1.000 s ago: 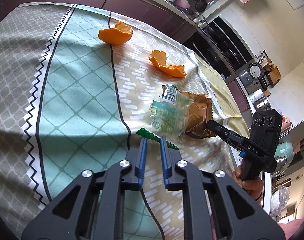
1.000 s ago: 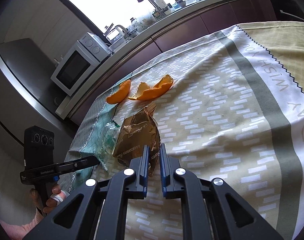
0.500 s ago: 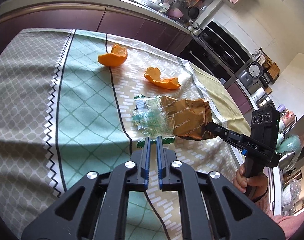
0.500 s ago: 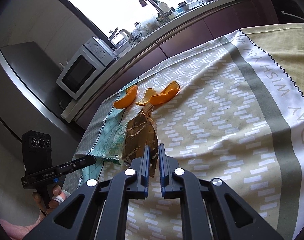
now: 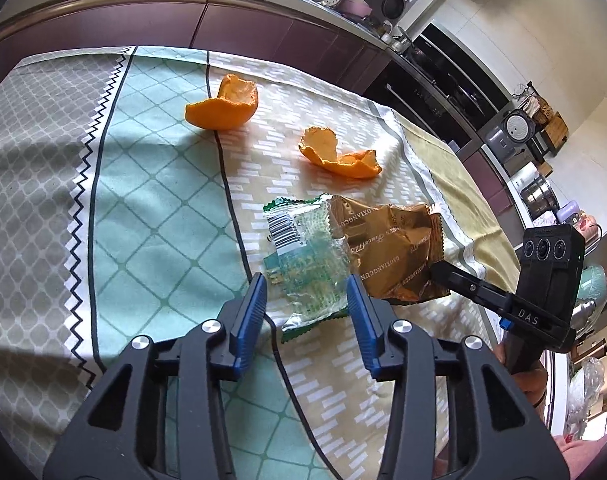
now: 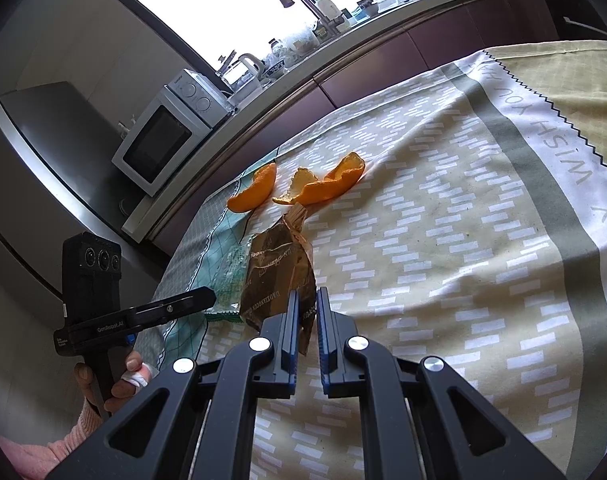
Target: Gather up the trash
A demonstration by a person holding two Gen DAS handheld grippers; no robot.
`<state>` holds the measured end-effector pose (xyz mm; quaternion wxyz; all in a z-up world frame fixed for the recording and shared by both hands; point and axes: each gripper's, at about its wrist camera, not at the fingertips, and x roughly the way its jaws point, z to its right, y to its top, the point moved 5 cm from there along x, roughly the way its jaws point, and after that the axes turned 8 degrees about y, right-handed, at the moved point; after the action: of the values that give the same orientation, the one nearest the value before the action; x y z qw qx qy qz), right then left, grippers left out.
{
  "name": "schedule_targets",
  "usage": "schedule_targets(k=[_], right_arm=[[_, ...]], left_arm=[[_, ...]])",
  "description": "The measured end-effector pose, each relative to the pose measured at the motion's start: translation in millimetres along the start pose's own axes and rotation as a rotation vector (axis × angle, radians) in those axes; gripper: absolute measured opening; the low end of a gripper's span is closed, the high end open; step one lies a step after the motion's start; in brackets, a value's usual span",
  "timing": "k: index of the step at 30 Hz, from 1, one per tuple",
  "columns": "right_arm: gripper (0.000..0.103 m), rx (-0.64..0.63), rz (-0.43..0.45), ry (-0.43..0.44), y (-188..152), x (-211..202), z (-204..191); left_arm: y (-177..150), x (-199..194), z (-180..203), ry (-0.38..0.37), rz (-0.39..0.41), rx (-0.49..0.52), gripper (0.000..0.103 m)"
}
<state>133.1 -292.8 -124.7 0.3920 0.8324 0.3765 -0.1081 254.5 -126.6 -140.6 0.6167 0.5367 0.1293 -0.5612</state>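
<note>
Kitchen setting, tabletop (image 5: 155, 200) under patterned cloth in grey, mint, cream and yellow bands; dark cabinets and cluttered worktop behind. Microwave (image 6: 163, 136) and kettle (image 6: 245, 70) at 10 to 11 o'clock in right wrist view, under bright window.

Left hand-held gripper (image 5: 306, 294) at 6 o'clock of its own view, jaws partway apart and opening, blue pads clear of everything. Clear green-printed wrapper (image 5: 303, 256) lying flat on cloth between and just beyond the pads, barcode up, not pinched. Same gripper seen side-on at 8 o'clock in right wrist view (image 6: 207, 298), held by hand (image 6: 115, 380) with bandaged fingertip and pink sleeve.

Right hand-held gripper (image 6: 308, 308) at 6 o'clock of its view, jaws nearly closed, clamped on near corner of brown foil wrapper (image 6: 279, 276). Brown foil wrapper (image 5: 387, 240) at 3 o'clock of clear wrapper, overlapping its edge, crumpled, partly raised off cloth. Right gripper's finger entering at 4 o'clock in left wrist view (image 5: 443, 276), touching foil's right end.

Rounded orange peel (image 5: 223, 106) at 12 o'clock of wrappers, on mint/cream seam. Flat torn orange peel (image 5: 339, 154) at 1 o'clock, near foil wrapper, apart from first peel. Both peels resting on cloth, untouched by either gripper.
</note>
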Motion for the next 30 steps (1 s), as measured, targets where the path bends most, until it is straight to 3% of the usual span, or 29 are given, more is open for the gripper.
schedule_targets(k=[7,17,30], right_arm=[[0.008,-0.01,-0.007,0.009,-0.2,5.5,-4.6],[0.003,-0.024,0.02,0.038,3.5,0.5,-14.8],[0.002,-0.093,0.039,0.113,13.8,2.4,-61.1]], left_arm=[[0.3,4.4,9.2,0.001,0.008,0.001,0.025],[-9.0,-26.9,14.2,-0.021,0.063,0.011,0.014],[-26.7,-113.4,-27.8,0.032,0.177,-0.011,0.012]])
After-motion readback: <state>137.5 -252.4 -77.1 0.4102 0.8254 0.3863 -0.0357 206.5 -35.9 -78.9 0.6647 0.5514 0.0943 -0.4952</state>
